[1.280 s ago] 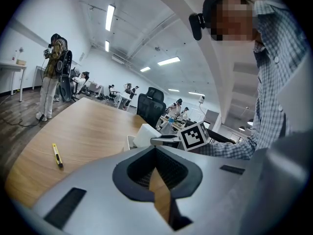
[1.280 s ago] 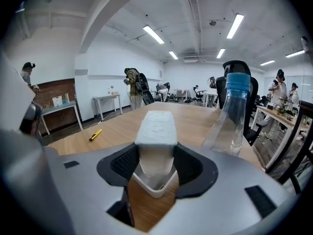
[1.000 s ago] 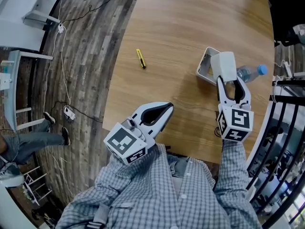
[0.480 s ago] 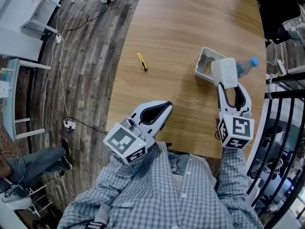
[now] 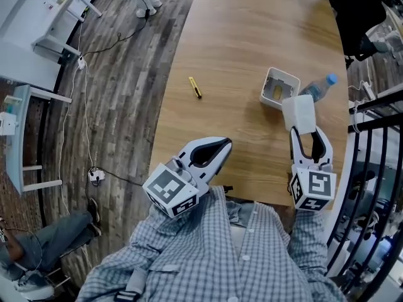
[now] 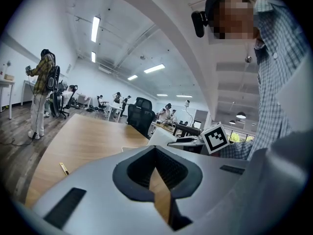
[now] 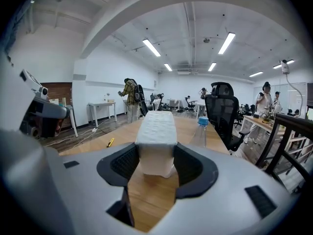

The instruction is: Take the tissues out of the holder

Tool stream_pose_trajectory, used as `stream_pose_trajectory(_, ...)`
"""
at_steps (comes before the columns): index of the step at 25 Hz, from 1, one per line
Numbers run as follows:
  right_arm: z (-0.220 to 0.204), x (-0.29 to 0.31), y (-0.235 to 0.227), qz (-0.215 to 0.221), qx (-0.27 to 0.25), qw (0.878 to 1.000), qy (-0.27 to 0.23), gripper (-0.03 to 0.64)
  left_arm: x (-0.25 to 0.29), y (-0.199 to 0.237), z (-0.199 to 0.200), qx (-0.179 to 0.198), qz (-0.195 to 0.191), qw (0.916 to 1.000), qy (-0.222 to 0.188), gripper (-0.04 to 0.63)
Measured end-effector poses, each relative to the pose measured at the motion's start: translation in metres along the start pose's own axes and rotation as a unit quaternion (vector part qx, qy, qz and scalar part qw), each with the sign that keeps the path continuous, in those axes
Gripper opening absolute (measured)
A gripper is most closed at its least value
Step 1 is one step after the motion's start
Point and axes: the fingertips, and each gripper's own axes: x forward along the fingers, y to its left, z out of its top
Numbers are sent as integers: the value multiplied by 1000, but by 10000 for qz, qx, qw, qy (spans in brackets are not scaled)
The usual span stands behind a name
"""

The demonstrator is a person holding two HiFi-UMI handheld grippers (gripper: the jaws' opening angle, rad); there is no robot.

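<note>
With its jaws clamped on the near end of the white tissue pack [image 7: 155, 136], the right gripper [image 5: 303, 131] holds it above the wooden table [image 5: 239, 36], just nearer than the white holder [image 5: 279, 88], so the pack looks free and the removal all but done. A plastic water bottle [image 5: 315, 89] lies just right of the holder, a small yellow cutter [image 5: 196, 87] well to its left. The left gripper [image 5: 217, 145], jaws together on nothing, hangs at the near edge, probably because the holder needs no steadying.

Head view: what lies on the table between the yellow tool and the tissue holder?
Nothing. In the head view, only bare wooden table separates the yellow tool from the holder.
</note>
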Motion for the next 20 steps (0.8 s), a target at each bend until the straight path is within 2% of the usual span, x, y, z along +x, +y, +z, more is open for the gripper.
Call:
stream_pose_trajectory(8, -6, -25, 8, -46, 153, 9999, -45, 227, -10, -5, 4, 89, -122, 9999, -46, 6)
stream_pose_trajectory(20, -4, -42, 5, -292, -44, 9994, -150, 227, -8, -9, 6, 161, -334, 9993, -78, 6)
